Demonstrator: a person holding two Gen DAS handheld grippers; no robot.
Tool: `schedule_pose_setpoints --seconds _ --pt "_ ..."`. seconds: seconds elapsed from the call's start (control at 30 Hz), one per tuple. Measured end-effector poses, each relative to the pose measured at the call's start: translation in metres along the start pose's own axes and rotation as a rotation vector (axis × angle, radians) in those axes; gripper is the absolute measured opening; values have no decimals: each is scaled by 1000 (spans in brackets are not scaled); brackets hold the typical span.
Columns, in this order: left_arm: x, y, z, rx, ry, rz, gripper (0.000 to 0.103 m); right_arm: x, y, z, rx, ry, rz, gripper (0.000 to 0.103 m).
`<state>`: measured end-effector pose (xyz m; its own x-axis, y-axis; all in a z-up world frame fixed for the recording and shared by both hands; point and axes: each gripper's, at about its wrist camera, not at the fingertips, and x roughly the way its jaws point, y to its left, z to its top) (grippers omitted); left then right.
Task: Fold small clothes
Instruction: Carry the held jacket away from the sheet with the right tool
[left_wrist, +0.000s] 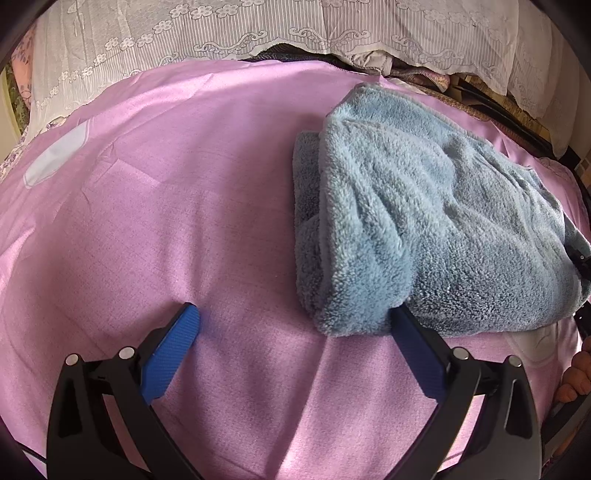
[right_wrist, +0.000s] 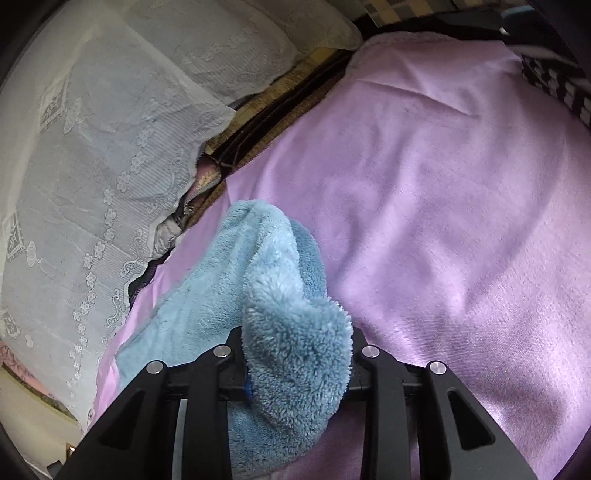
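On a bed's pink sheet (left_wrist: 184, 206), a fluffy blue garment (left_wrist: 424, 221) lies half-folded; the right tool (right_wrist: 297, 369) is clamped on its bunched edge, seemingly to draw a fold, while the left tool (left_wrist: 295, 325) rests beside it, spread apart and empty.

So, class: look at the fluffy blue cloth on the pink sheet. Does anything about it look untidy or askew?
Yes. The fluffy blue cloth lies in a lumpy, uneven heap on the pink sheet, its layers misaligned. One bunched end sits pinched in the right gripper; the left gripper stands open beside it.
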<state>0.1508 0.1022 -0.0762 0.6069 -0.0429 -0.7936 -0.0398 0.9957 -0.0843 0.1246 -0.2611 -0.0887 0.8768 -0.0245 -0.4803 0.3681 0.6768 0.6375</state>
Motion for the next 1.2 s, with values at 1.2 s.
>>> schedule_pose_setpoints --seconds 1.2 --pt "-25 82 29 -312 -122 75 99 -36 207 -56 -574 -105 211 30"
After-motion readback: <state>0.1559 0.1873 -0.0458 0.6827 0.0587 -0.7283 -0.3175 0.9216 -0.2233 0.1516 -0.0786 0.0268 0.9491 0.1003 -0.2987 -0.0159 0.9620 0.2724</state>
